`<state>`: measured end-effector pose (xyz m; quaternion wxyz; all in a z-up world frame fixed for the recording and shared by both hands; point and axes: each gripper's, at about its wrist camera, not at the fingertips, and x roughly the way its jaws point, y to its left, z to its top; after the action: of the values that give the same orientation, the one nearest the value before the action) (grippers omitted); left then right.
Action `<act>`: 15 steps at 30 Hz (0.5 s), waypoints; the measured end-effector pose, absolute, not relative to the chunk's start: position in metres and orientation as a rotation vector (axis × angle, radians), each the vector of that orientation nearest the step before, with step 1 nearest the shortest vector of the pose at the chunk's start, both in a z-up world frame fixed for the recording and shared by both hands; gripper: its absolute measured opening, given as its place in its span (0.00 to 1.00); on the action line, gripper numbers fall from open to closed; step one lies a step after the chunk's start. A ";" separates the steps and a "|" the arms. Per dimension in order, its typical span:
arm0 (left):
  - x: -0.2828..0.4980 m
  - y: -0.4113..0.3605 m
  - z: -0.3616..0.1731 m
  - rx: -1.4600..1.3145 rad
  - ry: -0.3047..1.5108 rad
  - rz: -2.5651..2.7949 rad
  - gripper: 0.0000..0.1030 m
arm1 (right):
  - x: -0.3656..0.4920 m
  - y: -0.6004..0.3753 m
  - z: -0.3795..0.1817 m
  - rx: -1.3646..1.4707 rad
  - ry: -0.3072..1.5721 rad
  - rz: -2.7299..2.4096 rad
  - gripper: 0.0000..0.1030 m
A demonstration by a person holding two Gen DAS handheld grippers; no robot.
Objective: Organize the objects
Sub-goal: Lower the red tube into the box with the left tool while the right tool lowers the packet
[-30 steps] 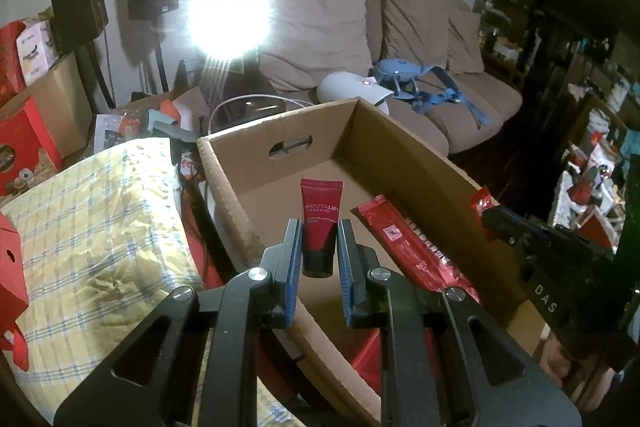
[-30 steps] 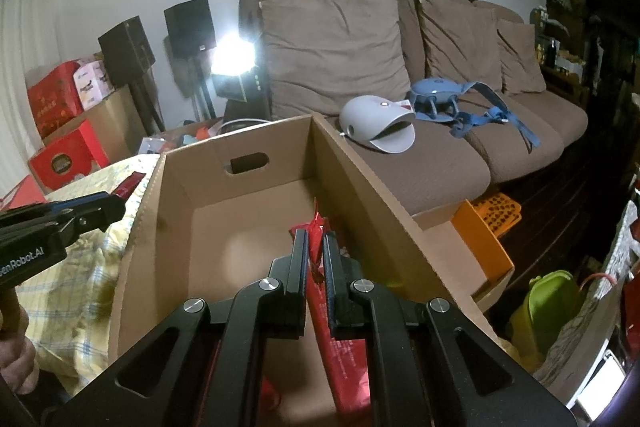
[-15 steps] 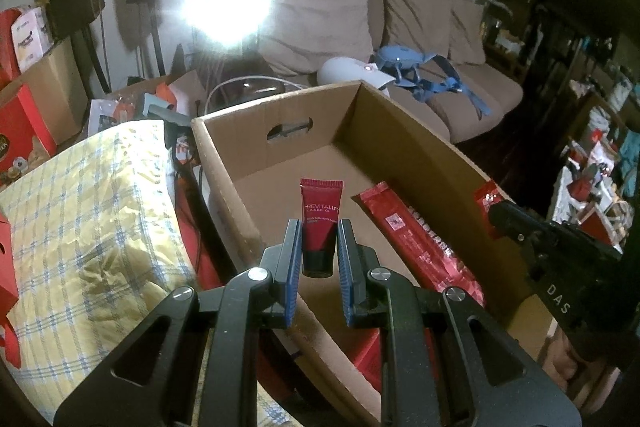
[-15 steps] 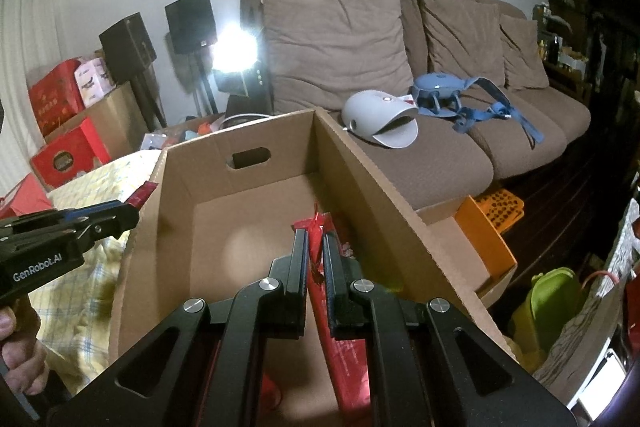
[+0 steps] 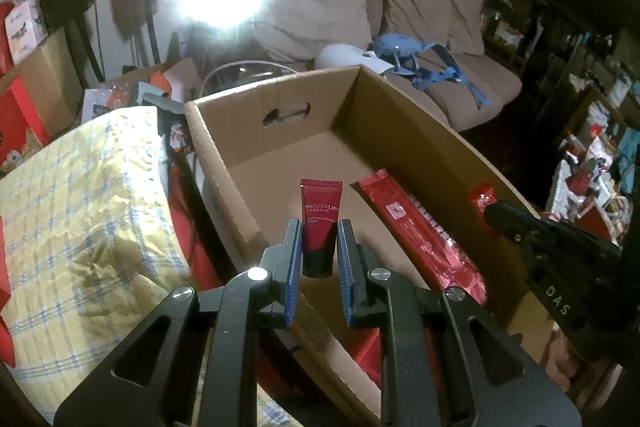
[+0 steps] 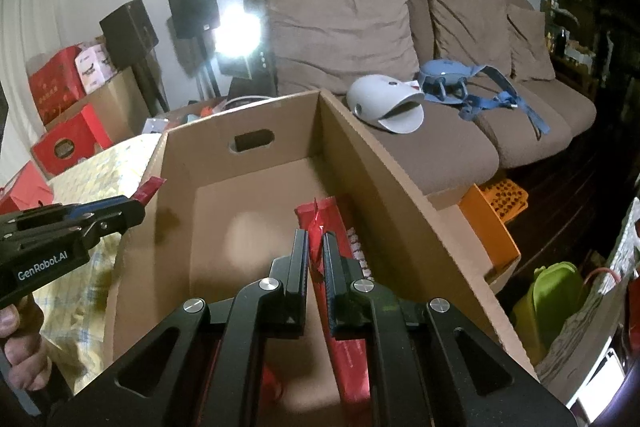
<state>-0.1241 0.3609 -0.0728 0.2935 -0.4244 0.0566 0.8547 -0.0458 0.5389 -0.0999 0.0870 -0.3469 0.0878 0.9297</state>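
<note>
My left gripper (image 5: 319,227) is shut on a dark red cosmetic tube (image 5: 321,205), held upright over the near left wall of an open cardboard box (image 5: 216,163). On the box floor by the right wall lies a long red packet (image 5: 416,227). My right gripper (image 6: 315,237) is shut on a small crinkled red sachet (image 6: 316,219), above the long red packet (image 6: 348,347) inside the box (image 6: 360,147). Each gripper shows in the other's view: the right gripper (image 5: 490,211) with the sachet (image 5: 482,195) at the box's right wall, the left gripper (image 6: 136,205) with the tube (image 6: 150,187) at the left wall.
A yellow checked cloth (image 5: 80,211) lies left of the box. A brown sofa (image 6: 400,39) behind it carries a white shell-shaped object (image 6: 380,103) and a blue harness (image 6: 472,83). Red boxes (image 6: 68,143) stand at the left; an orange crate (image 6: 492,211) and a green container (image 6: 548,291) at the right.
The left gripper has tipped slightly downward with the tube, so the box sits higher in its view. The right gripper has held still. Both grips are unchanged.
</note>
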 end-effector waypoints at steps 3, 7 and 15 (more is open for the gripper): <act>-0.125 0.363 -0.075 -1.139 0.166 2.265 0.15 | -0.046 0.539 -0.101 -1.044 0.260 2.770 0.06; -0.125 0.364 -0.079 -1.153 0.173 2.253 0.15 | -0.048 0.540 -0.101 -1.055 0.259 2.769 0.06; -0.126 0.365 -0.083 -1.174 0.180 2.249 0.15 | -0.049 0.540 -0.102 -1.066 0.257 2.769 0.06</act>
<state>-0.1260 0.3652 -0.0834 0.2945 -0.4412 0.0678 0.8450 -0.0492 0.5402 -0.1016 0.0817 -0.3569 0.0861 0.9266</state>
